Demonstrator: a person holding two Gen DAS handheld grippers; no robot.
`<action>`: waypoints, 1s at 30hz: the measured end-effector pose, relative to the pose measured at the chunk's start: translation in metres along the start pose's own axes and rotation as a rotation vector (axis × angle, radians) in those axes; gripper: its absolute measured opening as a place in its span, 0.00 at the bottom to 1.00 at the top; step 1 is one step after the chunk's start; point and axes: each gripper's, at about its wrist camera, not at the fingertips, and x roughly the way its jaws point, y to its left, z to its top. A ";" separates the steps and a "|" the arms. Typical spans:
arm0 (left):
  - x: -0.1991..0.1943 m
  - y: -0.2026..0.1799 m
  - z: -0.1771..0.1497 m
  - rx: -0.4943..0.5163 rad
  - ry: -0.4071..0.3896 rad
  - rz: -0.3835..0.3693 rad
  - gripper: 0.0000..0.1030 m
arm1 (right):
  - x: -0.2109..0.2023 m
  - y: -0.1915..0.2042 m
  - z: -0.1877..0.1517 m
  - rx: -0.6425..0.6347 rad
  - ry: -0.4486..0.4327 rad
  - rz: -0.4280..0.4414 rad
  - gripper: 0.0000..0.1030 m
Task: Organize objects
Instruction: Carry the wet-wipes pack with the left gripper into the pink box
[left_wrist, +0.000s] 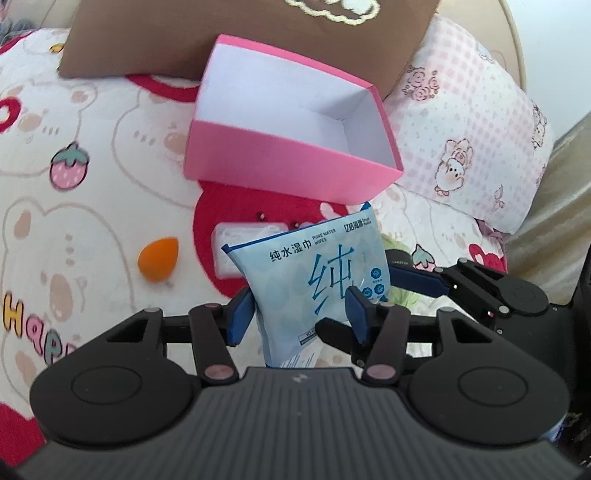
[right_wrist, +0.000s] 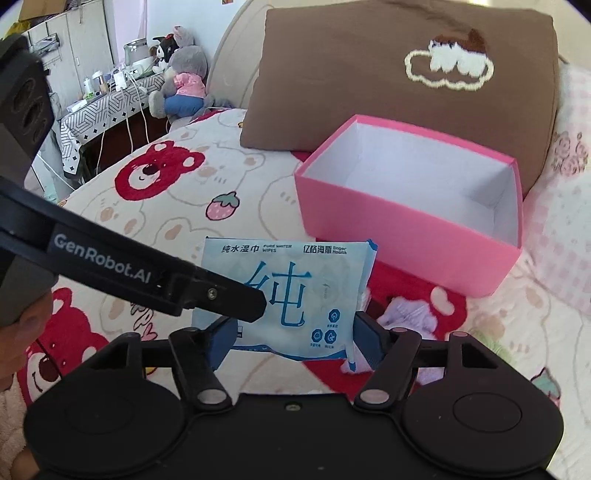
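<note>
Pink box (right_wrist: 406, 236) empty — nothing sorted yet; left gripper (left_wrist: 299, 314) pinches the wipes pack (left_wrist: 314, 280), right gripper (right_wrist: 295, 338) wide around it — sponge (left_wrist: 158, 264) waits

Bear-print bedspread (right_wrist: 177, 206), brown pillow (right_wrist: 369, 92), cluttered side table (right_wrist: 96, 110).

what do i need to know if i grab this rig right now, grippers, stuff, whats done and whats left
Left gripper: jaws closed on the wet wipes pack, holding it upright.
Right gripper: jaws open on either side of the pack's lower part, not pressing on it.
Pink box: open and empty, just beyond the pack, in front of the brown pillow.
Orange sponge lies loose on the blanket; a lilac item lies by the right jaw.
Done: nothing is in the box yet.
Left: probably the pack into the box, then the loose items.
</note>
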 end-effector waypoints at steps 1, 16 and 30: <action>0.001 -0.003 0.004 0.010 0.000 0.000 0.50 | -0.001 -0.001 0.003 -0.009 -0.006 -0.005 0.78; 0.013 -0.033 0.076 0.108 -0.021 -0.007 0.59 | -0.003 -0.034 0.058 -0.003 -0.089 -0.059 0.91; 0.039 -0.033 0.146 0.128 -0.031 0.010 0.68 | 0.036 -0.064 0.102 -0.032 -0.007 -0.038 0.90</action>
